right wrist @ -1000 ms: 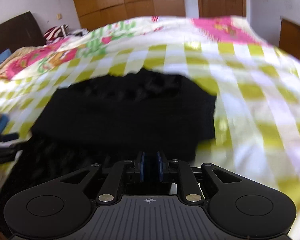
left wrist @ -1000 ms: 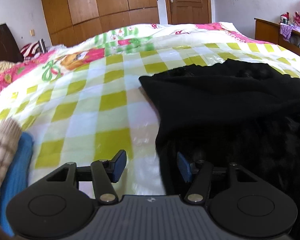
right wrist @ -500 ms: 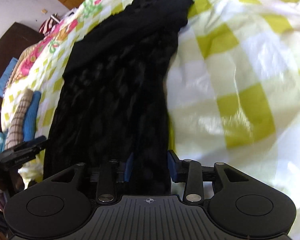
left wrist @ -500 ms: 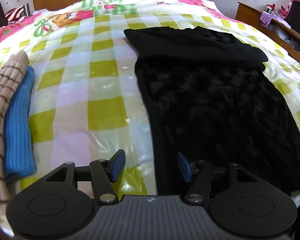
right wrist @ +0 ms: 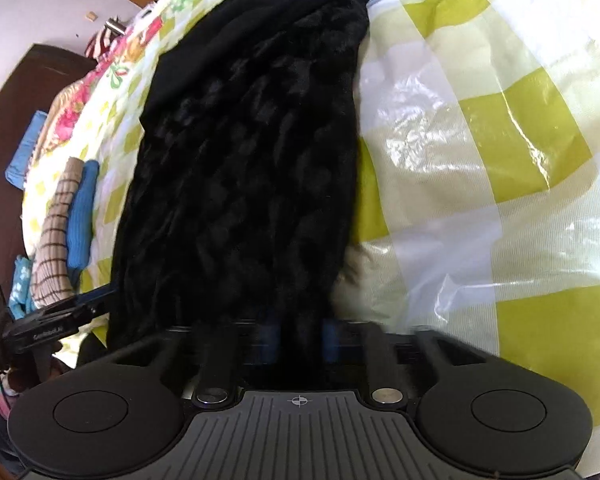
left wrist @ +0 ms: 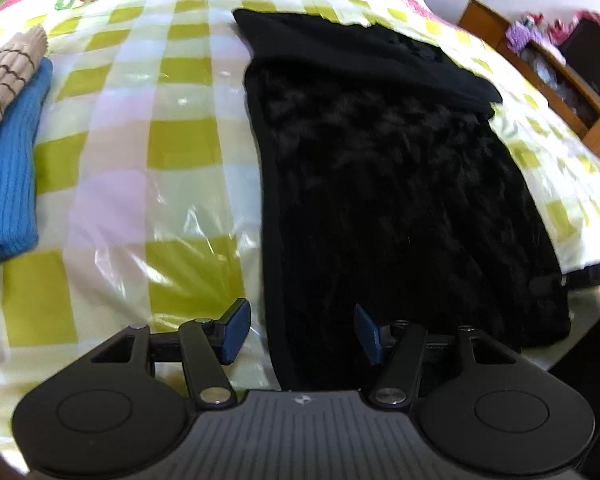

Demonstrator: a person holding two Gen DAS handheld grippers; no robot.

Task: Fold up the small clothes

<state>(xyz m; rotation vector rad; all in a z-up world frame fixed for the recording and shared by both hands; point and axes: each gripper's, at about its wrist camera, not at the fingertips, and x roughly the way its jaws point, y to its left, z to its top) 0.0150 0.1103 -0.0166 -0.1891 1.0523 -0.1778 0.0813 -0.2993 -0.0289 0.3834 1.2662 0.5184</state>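
Left gripper (left wrist: 298, 334): I see its jaws spread and just narrowing a little, straddling the near left edge of the black garment (left wrist: 400, 200) without pinching it.
Right gripper (right wrist: 300, 338): its jaws have just been closing; blurred, but I read the blue pads (right wrist: 270, 338) as pinching the garment's near right edge.
Black garment: lies flat lengthwise on the bed (left wrist: 148, 168), far end folded over itself.
Bed: green-and-white checked cover under shiny clear plastic.
Left of garment: a blue knit (left wrist: 8, 184) and a beige striped knit (left wrist: 4, 76), side by side, well apart from it.
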